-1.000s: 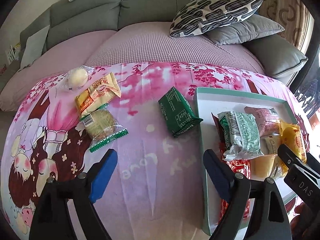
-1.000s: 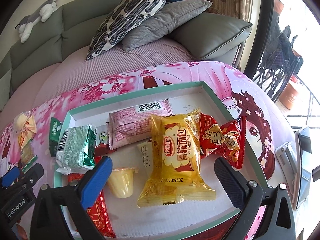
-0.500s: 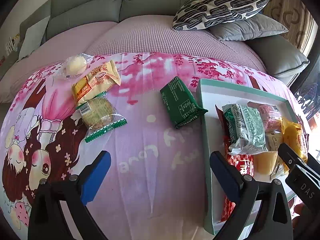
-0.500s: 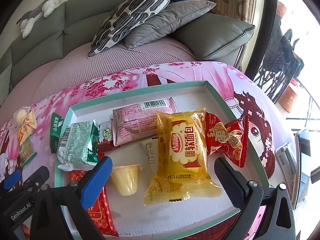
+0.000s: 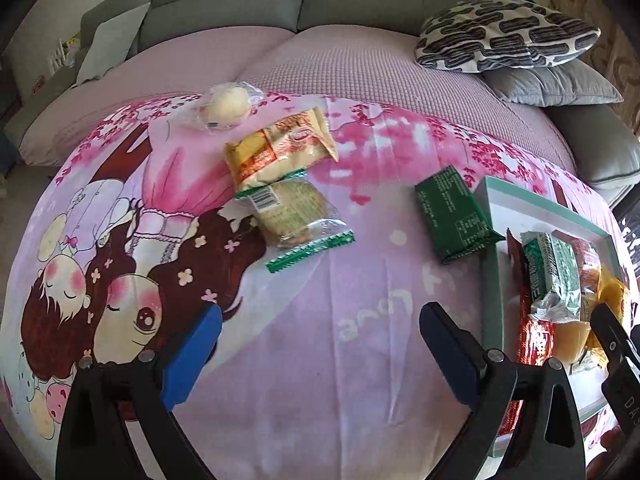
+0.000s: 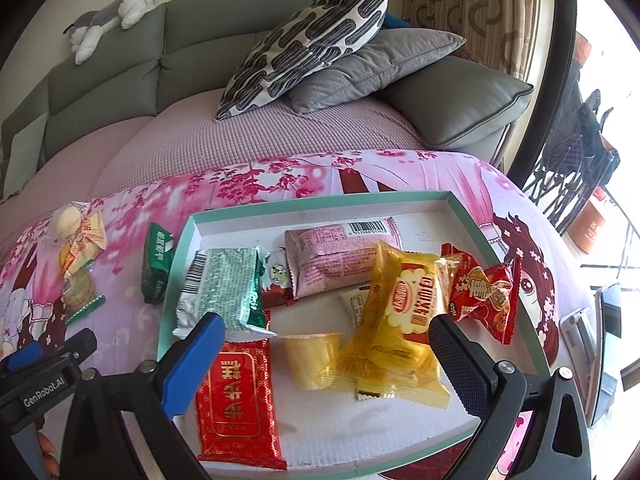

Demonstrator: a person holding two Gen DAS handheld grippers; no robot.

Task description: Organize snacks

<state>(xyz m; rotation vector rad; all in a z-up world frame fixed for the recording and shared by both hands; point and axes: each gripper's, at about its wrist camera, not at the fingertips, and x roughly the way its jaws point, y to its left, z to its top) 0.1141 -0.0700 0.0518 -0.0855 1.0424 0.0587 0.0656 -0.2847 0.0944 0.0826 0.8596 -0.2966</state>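
Observation:
My left gripper (image 5: pixel 320 320) hangs open over the pink cartoon blanket (image 5: pixel 320 380), with nothing between its fingers. Ahead of it lie loose snacks: a dark green pack (image 5: pixel 452 212) beside the tray, a clear biscuit pack with green ends (image 5: pixel 296 216), a yellow-orange pack (image 5: pixel 280 148) and a wrapped round bun (image 5: pixel 228 106). My right gripper (image 6: pixel 324 328) stands open above the teal-rimmed tray (image 6: pixel 320 200). The tray holds a jelly cup (image 6: pixel 312 356), a yellow bread pack (image 6: pixel 404 312), a flat red pack (image 6: pixel 236 396), a green-silver pack (image 6: pixel 224 288), a pink pack (image 6: pixel 336 256) and a red pouch (image 6: pixel 484 292).
A grey sofa (image 6: pixel 120 80) runs along the back, with a patterned cushion (image 6: pixel 308 40) on a grey pillow (image 6: pixel 376 60). A plush toy (image 6: pixel 112 12) lies on the sofa back. A phone-like device (image 6: pixel 608 352) rests at the right edge of the blanket.
My left gripper has swung left, away from the tray toward the loose snacks, and its jaws have widened a little. The right gripper has shifted slightly left over the tray. No snack has moved.

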